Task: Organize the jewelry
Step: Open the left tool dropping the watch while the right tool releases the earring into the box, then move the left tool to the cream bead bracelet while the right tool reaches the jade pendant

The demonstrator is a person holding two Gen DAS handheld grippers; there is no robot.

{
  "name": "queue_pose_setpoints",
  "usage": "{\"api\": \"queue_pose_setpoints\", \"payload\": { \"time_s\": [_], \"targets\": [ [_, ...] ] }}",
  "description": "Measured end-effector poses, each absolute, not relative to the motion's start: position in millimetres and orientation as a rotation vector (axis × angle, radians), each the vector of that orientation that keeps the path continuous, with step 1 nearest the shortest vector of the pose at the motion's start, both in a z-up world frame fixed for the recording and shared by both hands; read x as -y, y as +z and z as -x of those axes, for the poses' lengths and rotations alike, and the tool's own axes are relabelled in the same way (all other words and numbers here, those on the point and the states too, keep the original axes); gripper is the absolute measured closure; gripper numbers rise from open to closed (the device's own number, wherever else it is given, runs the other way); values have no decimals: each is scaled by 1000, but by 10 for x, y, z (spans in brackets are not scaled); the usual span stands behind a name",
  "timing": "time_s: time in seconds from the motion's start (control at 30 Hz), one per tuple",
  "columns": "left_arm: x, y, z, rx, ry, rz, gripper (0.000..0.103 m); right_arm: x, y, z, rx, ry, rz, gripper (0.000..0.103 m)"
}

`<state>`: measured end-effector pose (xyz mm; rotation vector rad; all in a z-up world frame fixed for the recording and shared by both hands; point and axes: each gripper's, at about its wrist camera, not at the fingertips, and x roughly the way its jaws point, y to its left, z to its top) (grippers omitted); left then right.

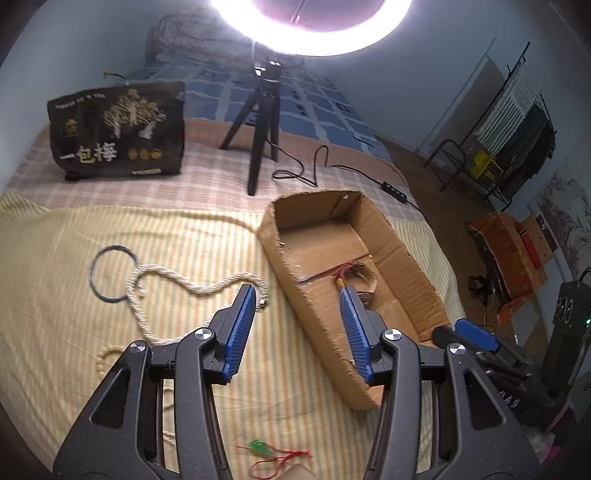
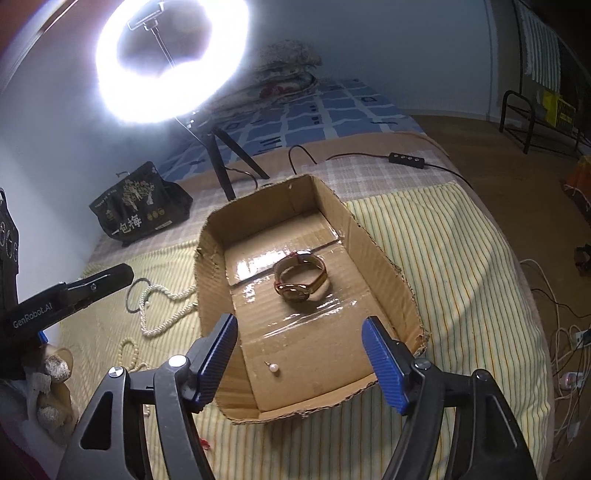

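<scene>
Cardboard box (image 2: 384,273) is sitting ahead of both grippers, left gripper (image 1: 299,295) and right gripper (image 2: 301,325), fingers spread, holding nothing; the pearl earring (image 2: 272,368) below the right fingers is risking rolling away if nudged.

My ring light (image 1: 314,26) blows out to pure white at the top of both views, washing the wall around it with haze. Its glare glints off the tape on the floor of the cardboard box (image 2: 258,262). The striped cloth (image 1: 74,332) is bright near the lamp, and in my right view a broad shadow darkens its right part. The room beyond stays dim. Fisheye bending curves every edge, the corners go black, and my nearest gripper parts look soft
</scene>
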<state>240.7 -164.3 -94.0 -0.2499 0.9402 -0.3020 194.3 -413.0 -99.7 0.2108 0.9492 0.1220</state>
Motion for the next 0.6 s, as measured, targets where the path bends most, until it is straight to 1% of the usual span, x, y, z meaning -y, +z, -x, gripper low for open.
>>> {"api": "queue_pose_setpoints", "payload": {
  "time_s": [0.33,0.37,0.4,0.47,0.6],
  "targets": [
    [1075,-787,-2270,-902,-206,156,55,3856,-826,-1860,-912,157,-189,31],
    [1012,-775,-2258,-902,-195,146,53,3825,-815,-1857,-910,162,-186,31],
    [938,-766,-2246,-902,-181,135,47,3788,-804,-1853,-907,168,-181,31],
    [817,-762,-2219,-898,-162,125,40,3713,-793,-1840,-904,179,-173,31],
    [587,-794,-2164,-912,-139,114,40,3548,-789,-1792,-907,207,-157,31]
  ]
}}
